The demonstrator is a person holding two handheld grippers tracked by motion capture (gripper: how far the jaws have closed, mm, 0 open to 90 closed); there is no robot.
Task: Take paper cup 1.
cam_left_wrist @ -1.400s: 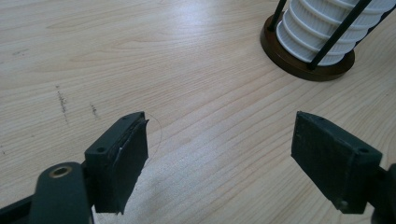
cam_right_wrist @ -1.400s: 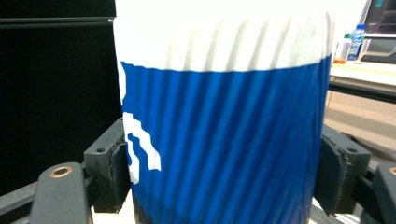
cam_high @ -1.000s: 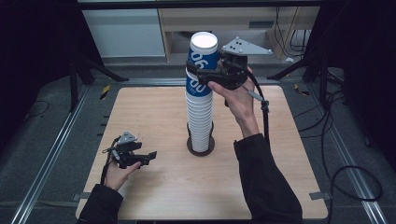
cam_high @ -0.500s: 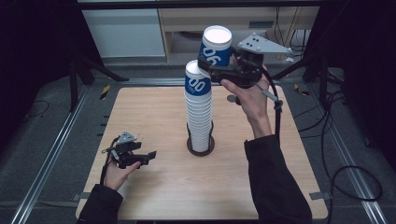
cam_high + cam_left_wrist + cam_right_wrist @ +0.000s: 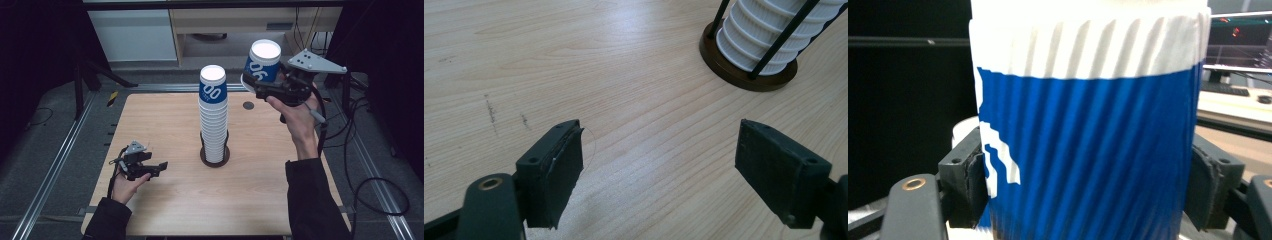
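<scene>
Cup (image 5: 262, 61) clamped in right tongs (image 5: 256, 86); stack (image 5: 213, 120) in holder (image 5: 215, 156).

Bright tabletop — dark, dim surroundings.

cup (image 5: 1088, 135) cropped top and bottom, cup stack (image 5: 774, 35) top cut off

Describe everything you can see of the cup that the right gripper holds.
The cup is a ribbed paper cup, blue with a white band near its closed end and white print on the side. It is upside down, base up, slightly tilted, in the air to the right of the cup stack and apart from it. The right gripper clamps its sides; in the right gripper view both black pads press on the wall.
</scene>
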